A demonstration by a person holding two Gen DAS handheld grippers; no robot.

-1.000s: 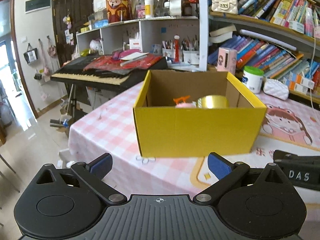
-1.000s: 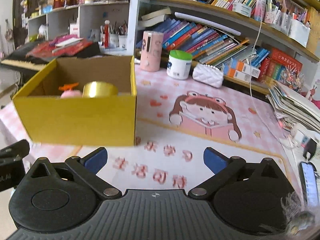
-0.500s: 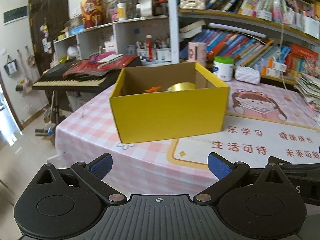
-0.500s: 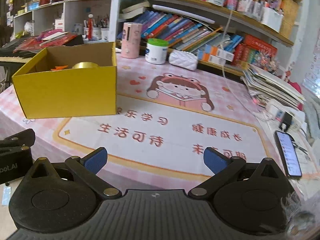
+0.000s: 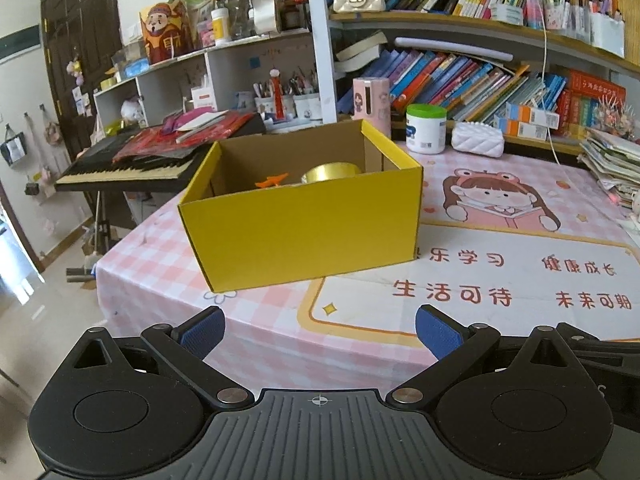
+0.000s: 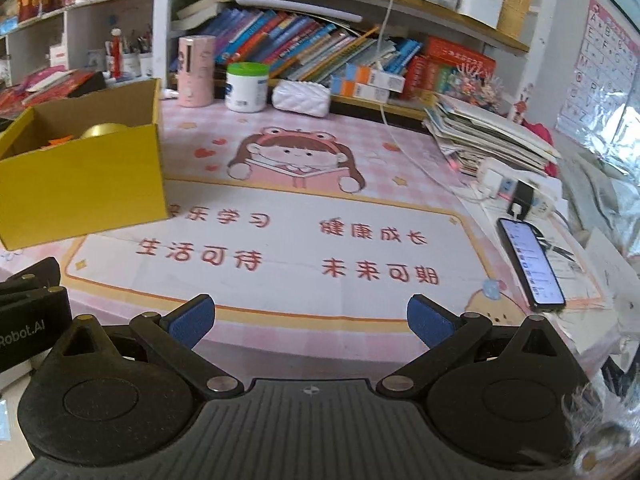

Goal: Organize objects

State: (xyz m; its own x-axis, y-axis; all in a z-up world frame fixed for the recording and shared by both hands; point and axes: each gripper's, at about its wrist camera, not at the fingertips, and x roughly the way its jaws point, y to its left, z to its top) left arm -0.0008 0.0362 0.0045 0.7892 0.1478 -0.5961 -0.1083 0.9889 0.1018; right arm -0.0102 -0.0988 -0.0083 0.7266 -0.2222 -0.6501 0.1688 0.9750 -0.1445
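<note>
A yellow cardboard box (image 5: 304, 224) stands open on the pink checked table, left of the cartoon mat (image 5: 500, 272). Inside it I see the top of a gold tape roll (image 5: 332, 171) and an orange-topped toy (image 5: 272, 180). The box also shows at the left of the right wrist view (image 6: 80, 184). My left gripper (image 5: 319, 330) is open and empty, off the table's near edge. My right gripper (image 6: 310, 320) is open and empty over the table's near edge, facing the mat (image 6: 280, 248). The left gripper's body (image 6: 28, 316) shows at the left of the right wrist view.
A pink cylinder (image 5: 371, 104), a white jar with a green lid (image 5: 425, 129) and a white quilted pouch (image 5: 477, 140) stand at the back below bookshelves. A phone (image 6: 530, 264), power strip (image 6: 516, 192) and paper stack (image 6: 488, 136) lie at the right. A keyboard (image 5: 132, 164) stands left of the table.
Both grippers have pulled back from the box and table, so the box looks smaller and farther. Both stay open and empty. The box contents have not moved.
</note>
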